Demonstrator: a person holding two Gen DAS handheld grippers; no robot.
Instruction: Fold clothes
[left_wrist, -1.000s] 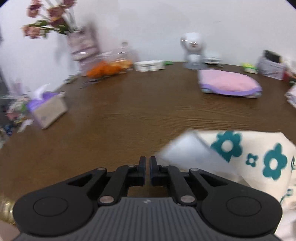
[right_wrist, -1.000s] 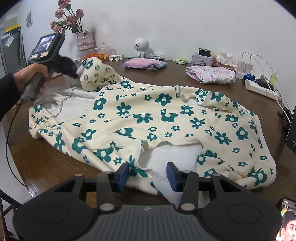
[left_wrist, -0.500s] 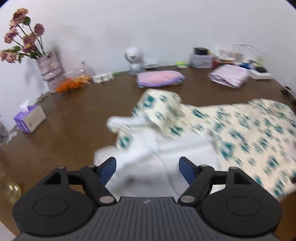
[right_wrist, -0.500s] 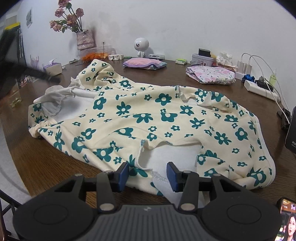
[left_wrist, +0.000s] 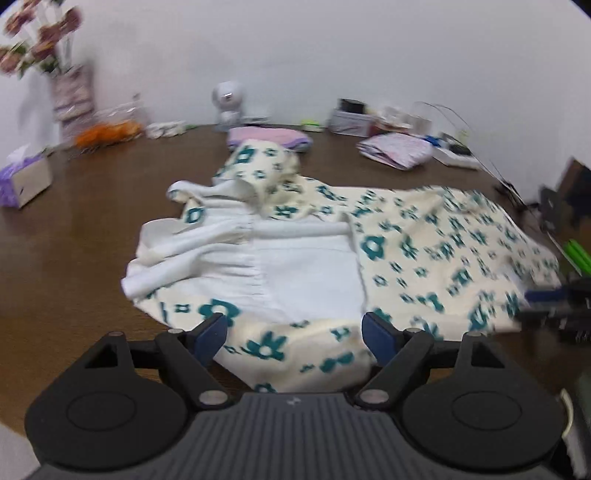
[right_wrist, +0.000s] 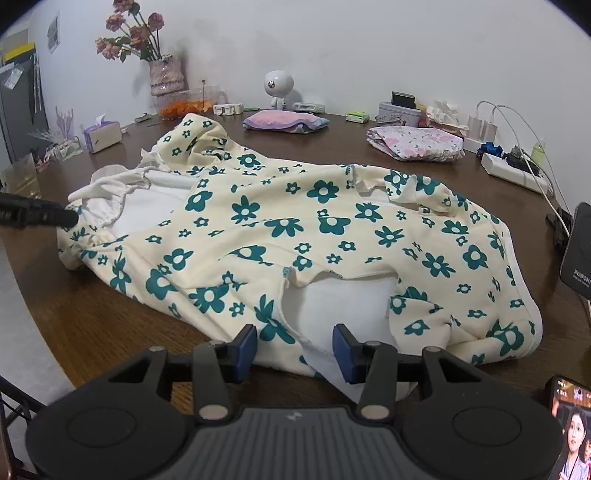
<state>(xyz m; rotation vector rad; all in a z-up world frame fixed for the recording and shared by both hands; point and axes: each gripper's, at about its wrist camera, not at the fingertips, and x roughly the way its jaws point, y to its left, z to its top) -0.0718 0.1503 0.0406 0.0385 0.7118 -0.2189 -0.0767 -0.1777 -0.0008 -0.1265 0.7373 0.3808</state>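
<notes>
1. Ahead of your left gripper (left_wrist: 295, 334), jaws just opened wide and holding nothing, the flowered garment (left_wrist: 424, 251) lies rumpled, barely folded.
2. Your right gripper (right_wrist: 293, 347) stands half open astride the near hem, pads not pressing; most folds remain.

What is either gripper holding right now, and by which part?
Nothing is held. The left gripper has just opened wide over the flowered garment; the right gripper straddles its near edge without pressing.

Cream floral garment (right_wrist: 295, 221) (white lining showing), spread flat
</notes>
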